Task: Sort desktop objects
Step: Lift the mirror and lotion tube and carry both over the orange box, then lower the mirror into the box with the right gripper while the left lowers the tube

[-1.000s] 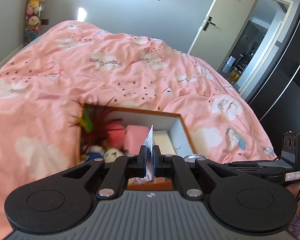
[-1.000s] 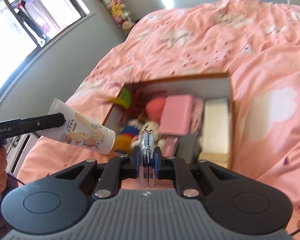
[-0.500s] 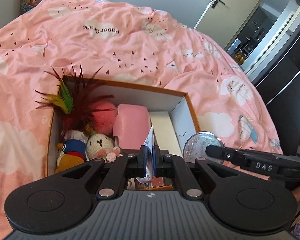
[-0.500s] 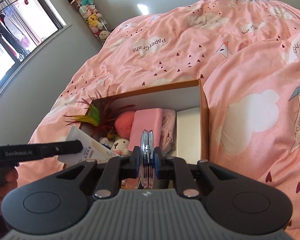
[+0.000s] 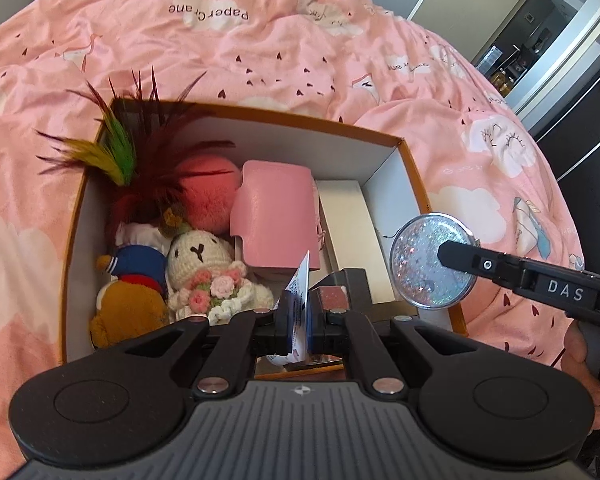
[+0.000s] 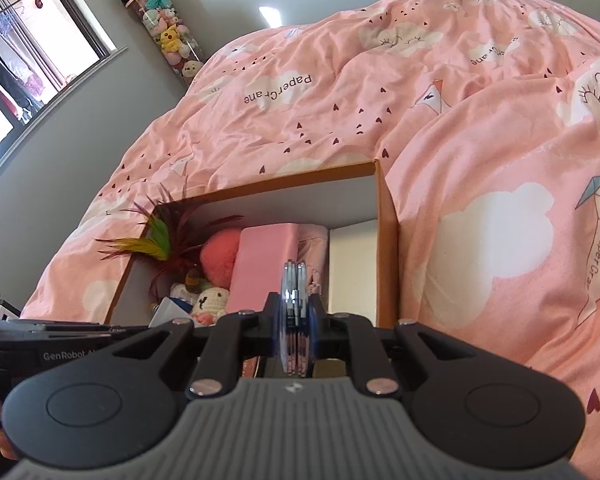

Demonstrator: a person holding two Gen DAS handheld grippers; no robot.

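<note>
An orange-rimmed white box [image 5: 384, 160] lies on the pink duvet, packed with a feather toy [image 5: 116, 156], a pink plush ball [image 5: 208, 192], a pink case [image 5: 276, 216], a crochet bunny [image 5: 200, 256] and a slim white box [image 5: 348, 232]. My left gripper [image 5: 299, 320] is shut on the flat crimped end of a white printed tube [image 5: 300, 292], over the box's near edge. My right gripper [image 6: 295, 320] is shut on a round glitter disc [image 5: 432, 264], seen edge-on in its own view [image 6: 295, 280] and held above the box's near right corner.
The rumpled pink duvet [image 5: 260, 40] rises behind and beside the box. A person's hand [image 5: 584, 352] grips the right handle. An open doorway [image 5: 548, 20] is at the far right, and a clear tube of plush toys [image 6: 164, 32] stands by a window.
Both grippers have come down and closer to the box, which now fills more of each view. The tube has sunk from beside the box to its near edge.
</note>
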